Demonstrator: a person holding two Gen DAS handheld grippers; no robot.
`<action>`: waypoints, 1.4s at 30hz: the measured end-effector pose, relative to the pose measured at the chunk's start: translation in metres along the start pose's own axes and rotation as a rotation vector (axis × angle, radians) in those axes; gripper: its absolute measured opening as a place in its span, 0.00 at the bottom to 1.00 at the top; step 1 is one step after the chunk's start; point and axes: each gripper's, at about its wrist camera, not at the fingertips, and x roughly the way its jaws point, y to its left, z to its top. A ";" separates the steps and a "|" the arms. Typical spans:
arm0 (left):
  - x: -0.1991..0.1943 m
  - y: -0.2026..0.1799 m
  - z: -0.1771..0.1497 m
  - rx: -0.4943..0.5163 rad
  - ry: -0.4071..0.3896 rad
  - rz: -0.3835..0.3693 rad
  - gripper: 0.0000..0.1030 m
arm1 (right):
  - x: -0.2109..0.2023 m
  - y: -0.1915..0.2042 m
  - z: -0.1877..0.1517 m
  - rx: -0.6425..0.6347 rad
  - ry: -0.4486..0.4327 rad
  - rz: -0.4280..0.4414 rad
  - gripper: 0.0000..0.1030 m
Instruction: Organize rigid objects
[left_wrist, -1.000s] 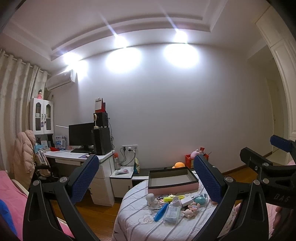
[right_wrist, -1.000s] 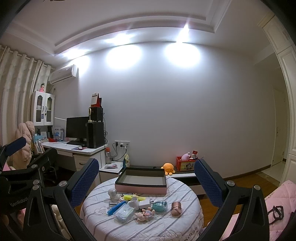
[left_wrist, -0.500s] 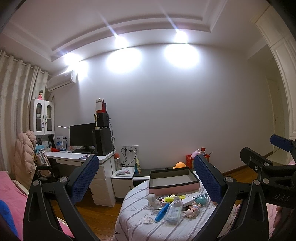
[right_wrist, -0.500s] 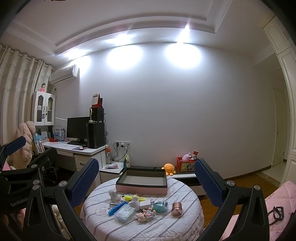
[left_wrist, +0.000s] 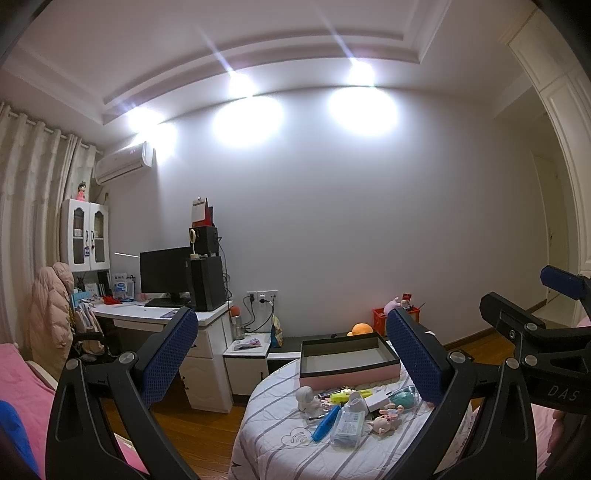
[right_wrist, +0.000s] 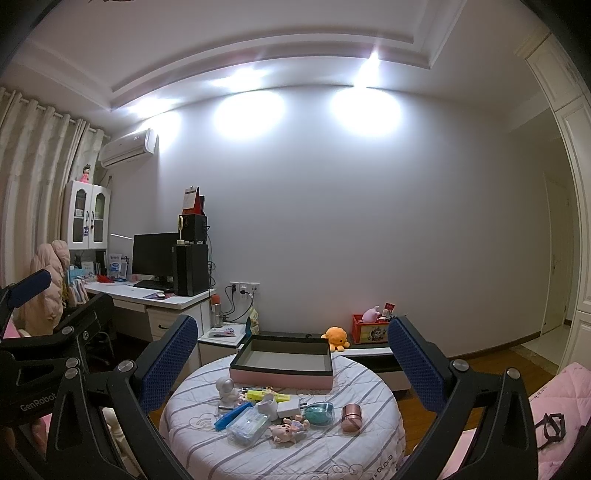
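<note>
A round table (right_wrist: 332, 458) with a striped white cloth holds an empty pink box (right_wrist: 282, 363) with a dark rim at its far side. In front of it lie several small items: a white figurine (right_wrist: 227, 387), a yellow highlighter (right_wrist: 267, 396), a blue tool (right_wrist: 232, 411), a clear plastic case (right_wrist: 246, 424), a white charger (right_wrist: 290, 408), a teal object (right_wrist: 318, 413), a pink doll (right_wrist: 288, 432) and a rose metal cylinder (right_wrist: 351, 417). My right gripper (right_wrist: 291, 354) is open and empty, well back from the table. My left gripper (left_wrist: 291, 350) is open and empty, also back; the box (left_wrist: 349, 360) shows between its fingers.
A white desk (right_wrist: 155, 299) with monitor and speakers stands left of the table, with a chair and pink coat (right_wrist: 48, 288). A low cabinet with an orange plush (right_wrist: 335, 338) and red crate (right_wrist: 371, 328) sits behind. Pink bedding (right_wrist: 554, 406) lies at right.
Both grippers have drifted slightly; the table sits a little farther right in the left wrist view. Nothing was grasped or released.
</note>
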 end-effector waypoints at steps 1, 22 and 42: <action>0.000 0.000 0.000 0.000 -0.002 0.001 1.00 | 0.000 0.000 0.000 -0.001 0.000 0.000 1.00; 0.000 0.000 -0.001 0.002 0.000 0.003 1.00 | 0.003 -0.002 0.001 -0.010 0.000 -0.004 1.00; 0.000 0.003 -0.003 -0.001 0.009 -0.003 1.00 | 0.006 -0.004 -0.004 -0.016 0.010 -0.014 1.00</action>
